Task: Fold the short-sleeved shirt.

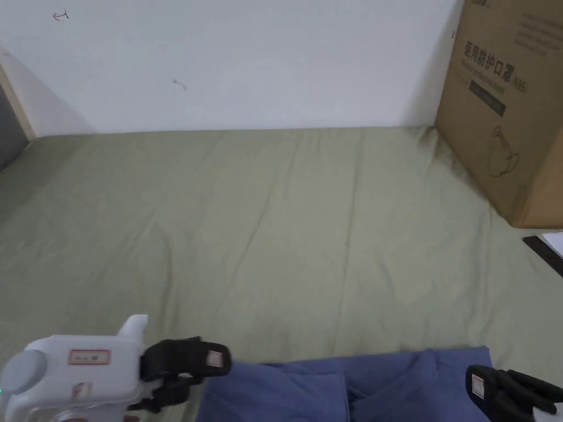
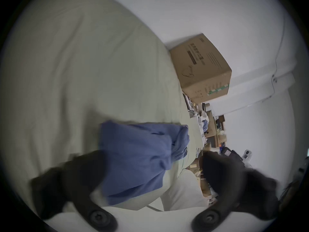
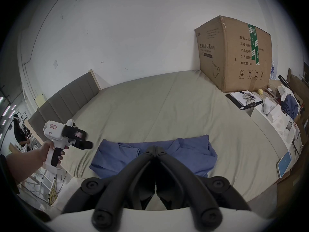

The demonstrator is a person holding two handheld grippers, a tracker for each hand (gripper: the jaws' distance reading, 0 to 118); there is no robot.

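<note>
Two grippers stand over the near edge of the bed (image 1: 275, 220), where the blue shirt (image 3: 150, 155) lies bunched, its long axis running side to side. The left gripper (image 2: 150, 173) has its fingers spread, one beside the shirt's left end, holding nothing; it looks the nearer. The right gripper (image 3: 154, 149) has its fingers pressed together above the shirt's middle, apparently pinching no cloth. In the head view the frame cuts off the shirt's lower part; sleeves and collar are hard to make out.
</note>
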